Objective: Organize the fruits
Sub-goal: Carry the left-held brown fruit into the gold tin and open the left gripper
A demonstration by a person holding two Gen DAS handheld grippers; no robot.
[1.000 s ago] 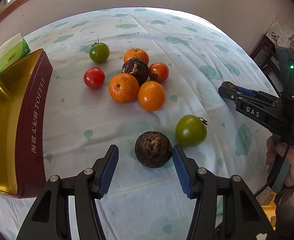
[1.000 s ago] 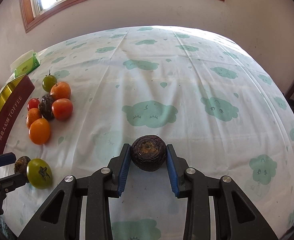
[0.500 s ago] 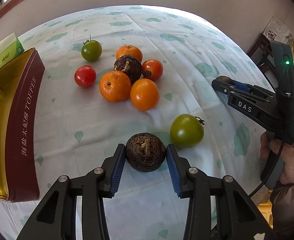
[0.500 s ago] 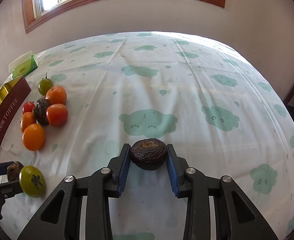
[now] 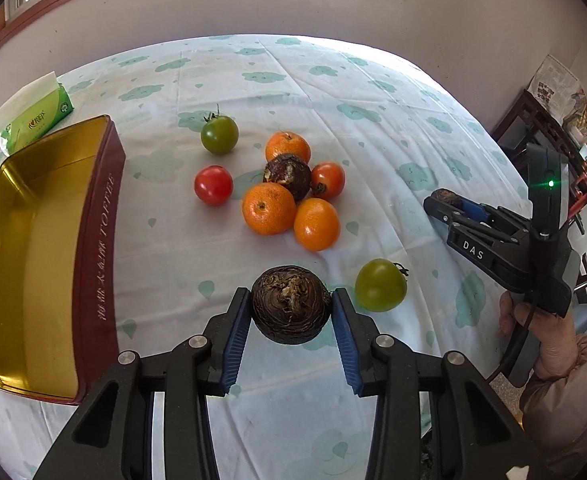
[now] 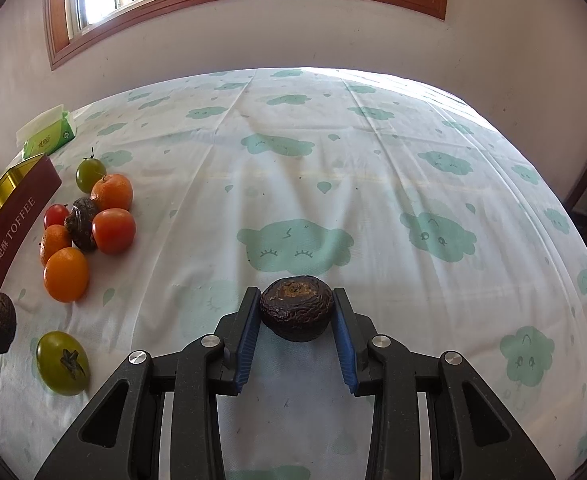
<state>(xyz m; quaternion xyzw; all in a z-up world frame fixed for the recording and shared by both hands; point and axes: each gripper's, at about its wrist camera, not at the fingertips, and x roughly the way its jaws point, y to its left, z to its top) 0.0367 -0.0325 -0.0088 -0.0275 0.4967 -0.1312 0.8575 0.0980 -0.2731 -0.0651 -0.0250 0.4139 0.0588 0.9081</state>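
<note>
My left gripper (image 5: 291,312) is shut on a dark brown wrinkled fruit (image 5: 290,304) and holds it just above the tablecloth. My right gripper (image 6: 296,316) is shut on a second dark brown fruit (image 6: 296,308), also seen at its tip in the left wrist view (image 5: 445,197). A cluster of three oranges (image 5: 268,209), two red tomatoes (image 5: 213,185) and a third brown fruit (image 5: 288,174) lies mid-table. One green tomato (image 5: 380,285) sits right of my left gripper, another (image 5: 219,135) lies behind the cluster. An open gold toffee tin (image 5: 33,240) stands empty at the left.
A green tissue pack (image 5: 33,114) lies behind the tin at the table's far left. The tablecloth (image 6: 333,184) has a cloud print. Dark wooden furniture (image 5: 549,136) stands past the table's right edge. A wall with a window is behind the table.
My left gripper went from open around the brown fruit to shut on it, then raised it. My right gripper kept hold of its fruit and tilted upward a little.
</note>
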